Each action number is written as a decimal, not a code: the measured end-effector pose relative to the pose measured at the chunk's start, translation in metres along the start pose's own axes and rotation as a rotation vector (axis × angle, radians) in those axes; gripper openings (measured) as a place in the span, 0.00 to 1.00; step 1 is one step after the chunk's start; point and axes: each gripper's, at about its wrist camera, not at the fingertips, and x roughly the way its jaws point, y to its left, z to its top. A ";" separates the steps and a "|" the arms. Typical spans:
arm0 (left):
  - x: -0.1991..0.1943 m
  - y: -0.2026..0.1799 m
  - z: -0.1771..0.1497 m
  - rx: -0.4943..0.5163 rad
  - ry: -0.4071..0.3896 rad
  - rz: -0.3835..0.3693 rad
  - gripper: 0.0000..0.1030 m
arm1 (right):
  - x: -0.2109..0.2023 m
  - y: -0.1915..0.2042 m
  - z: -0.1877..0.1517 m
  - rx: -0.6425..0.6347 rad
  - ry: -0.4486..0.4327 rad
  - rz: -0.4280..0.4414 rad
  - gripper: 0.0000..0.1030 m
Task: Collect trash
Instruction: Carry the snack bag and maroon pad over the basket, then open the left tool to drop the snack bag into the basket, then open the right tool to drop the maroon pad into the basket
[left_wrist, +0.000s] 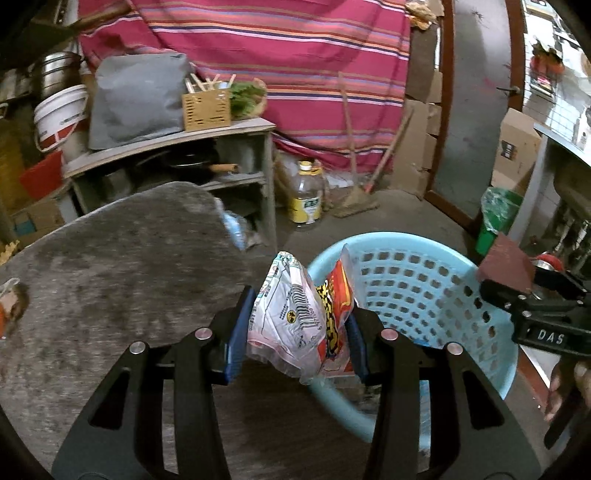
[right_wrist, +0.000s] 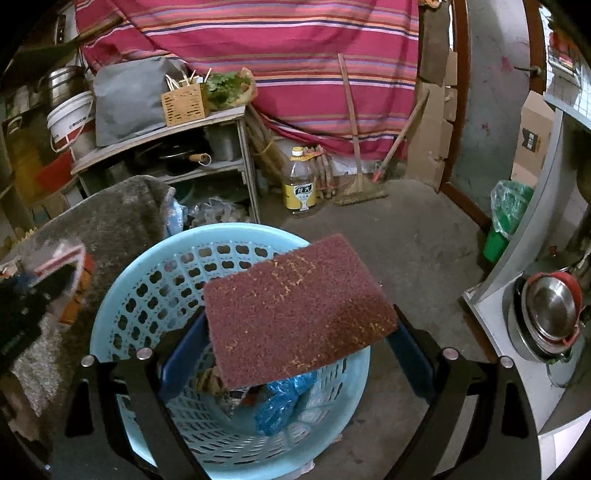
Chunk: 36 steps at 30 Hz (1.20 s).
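Observation:
My left gripper (left_wrist: 301, 315) is shut on two crumpled snack wrappers (left_wrist: 295, 314), one white with a barcode and one red and yellow. It holds them just left of the near rim of a light blue perforated basket (left_wrist: 388, 238). My right gripper (right_wrist: 299, 321) is shut on a flat maroon scouring pad (right_wrist: 295, 306), which hangs over the basket's (right_wrist: 155, 240) mouth. A blue plastic bag (right_wrist: 280, 398) and other scraps lie in the bottom of the basket. In the left wrist view the right gripper (left_wrist: 532, 295) shows at the right edge with the pad (left_wrist: 506, 266).
A grey fuzzy-covered table (left_wrist: 110, 277) lies to the left, with another wrapper (left_wrist: 9, 306) at its left edge. Behind stand a cluttered shelf (left_wrist: 173, 140), an oil bottle (left_wrist: 306, 195), a broom (left_wrist: 356, 199) and a green bin (left_wrist: 495, 218). Steel bowls (right_wrist: 550, 314) sit at the right.

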 end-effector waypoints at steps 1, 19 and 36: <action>0.002 -0.005 0.001 0.001 0.001 -0.005 0.44 | 0.000 -0.001 0.000 0.004 0.000 0.002 0.89; -0.044 0.030 0.018 -0.019 -0.108 0.056 0.88 | 0.005 0.021 0.004 -0.010 0.019 0.002 0.89; -0.101 0.203 -0.016 -0.101 -0.106 0.323 0.94 | 0.010 0.106 0.013 -0.018 0.022 -0.021 0.96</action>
